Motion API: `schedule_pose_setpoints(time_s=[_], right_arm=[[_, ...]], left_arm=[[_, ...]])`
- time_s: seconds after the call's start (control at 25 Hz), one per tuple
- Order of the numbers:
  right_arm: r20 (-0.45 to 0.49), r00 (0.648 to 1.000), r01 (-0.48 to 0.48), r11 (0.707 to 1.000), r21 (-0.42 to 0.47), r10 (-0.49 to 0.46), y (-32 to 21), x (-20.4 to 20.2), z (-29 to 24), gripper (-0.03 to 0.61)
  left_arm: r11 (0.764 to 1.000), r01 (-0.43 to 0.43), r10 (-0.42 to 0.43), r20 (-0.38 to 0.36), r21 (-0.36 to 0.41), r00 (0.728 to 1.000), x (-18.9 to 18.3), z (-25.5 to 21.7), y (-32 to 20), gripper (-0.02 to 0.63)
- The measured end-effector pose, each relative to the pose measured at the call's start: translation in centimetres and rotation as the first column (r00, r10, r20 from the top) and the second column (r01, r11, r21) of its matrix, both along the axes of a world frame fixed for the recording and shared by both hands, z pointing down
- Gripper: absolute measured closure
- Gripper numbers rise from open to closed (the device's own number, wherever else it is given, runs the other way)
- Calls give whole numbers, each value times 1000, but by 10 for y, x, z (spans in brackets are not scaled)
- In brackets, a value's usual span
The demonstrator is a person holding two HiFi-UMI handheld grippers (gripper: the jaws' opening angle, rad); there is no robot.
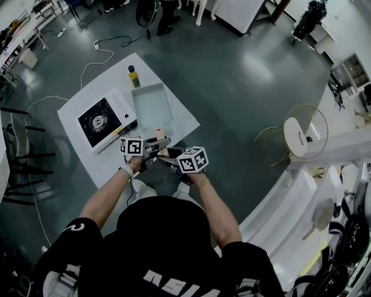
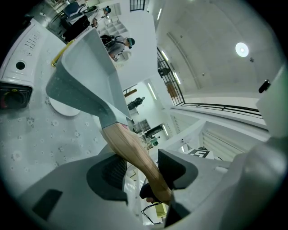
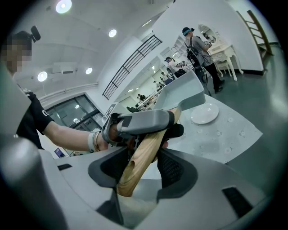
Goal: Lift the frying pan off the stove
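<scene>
Has a glossy dark teal floor (image 1: 243, 75); holds a round wire-backed chair (image 1: 304, 130) at right; glows under round recessed ceiling lights (image 3: 63, 6) near a black railing (image 3: 130, 67).

No readable text — none anywhere.

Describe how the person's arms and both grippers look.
Both the left gripper and right gripper are grey plastic with dark-padded fingers, each topped by a white cube bearing black square markers. The person wears a black short-sleeved shirt with white print and a pale wristband on the left wrist.
</scene>
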State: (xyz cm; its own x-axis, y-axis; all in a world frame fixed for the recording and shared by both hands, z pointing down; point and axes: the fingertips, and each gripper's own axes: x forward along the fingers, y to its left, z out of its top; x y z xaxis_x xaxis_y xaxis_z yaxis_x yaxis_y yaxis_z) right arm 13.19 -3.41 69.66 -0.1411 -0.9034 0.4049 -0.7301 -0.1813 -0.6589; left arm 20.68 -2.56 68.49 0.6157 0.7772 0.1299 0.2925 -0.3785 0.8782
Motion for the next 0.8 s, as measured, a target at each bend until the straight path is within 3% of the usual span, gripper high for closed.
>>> schedule_pose_setpoints(time_s=[0.68, 0.8], right_arm=[[18, 1000, -13, 999, 38, 13, -2, -3, -4, 382], [7, 1000, -16, 999, 37, 15, -2, -1, -6, 382]], left_arm=[[1000, -5, 5, -2, -10, 1000, -2, -4, 2, 407], [995, -1, 3, 28, -97, 1000, -4, -9, 7, 407]])
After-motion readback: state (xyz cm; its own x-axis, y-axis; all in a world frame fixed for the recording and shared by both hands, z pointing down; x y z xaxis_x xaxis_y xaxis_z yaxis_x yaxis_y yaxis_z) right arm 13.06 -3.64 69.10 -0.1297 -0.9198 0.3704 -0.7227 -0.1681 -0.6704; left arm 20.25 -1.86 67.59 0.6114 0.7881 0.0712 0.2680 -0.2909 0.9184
